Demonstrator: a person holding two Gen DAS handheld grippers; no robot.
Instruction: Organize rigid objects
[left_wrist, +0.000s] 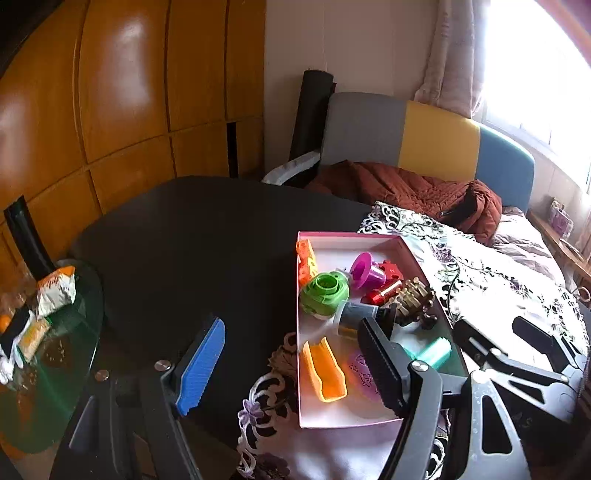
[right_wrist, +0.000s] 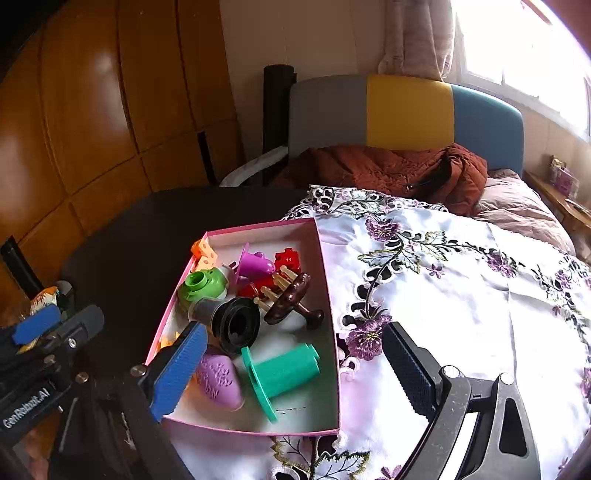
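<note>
A pink-rimmed box (right_wrist: 328, 280) (left_wrist: 301, 369) on the flowered tablecloth holds several plastic toys: a teal spool (right_wrist: 284, 369), a black cup (right_wrist: 236, 325), a green piece (right_wrist: 201, 284), a magenta cup (right_wrist: 255, 264), a brown peg piece (right_wrist: 291, 299), a purple shape (right_wrist: 218, 380), an orange trough (left_wrist: 325, 369). My left gripper (left_wrist: 295, 369) is open and empty above the box's near left part. My right gripper (right_wrist: 295, 369) is open and empty over the box's near end; it also shows in the left wrist view (left_wrist: 517, 339).
The dark round table (left_wrist: 203, 240) carries a white flowered cloth (right_wrist: 461, 295). A glass side table (left_wrist: 55, 350) with snack packets stands to the left. A bed with a rust quilt (right_wrist: 388, 170) and wooden wardrobes lie behind.
</note>
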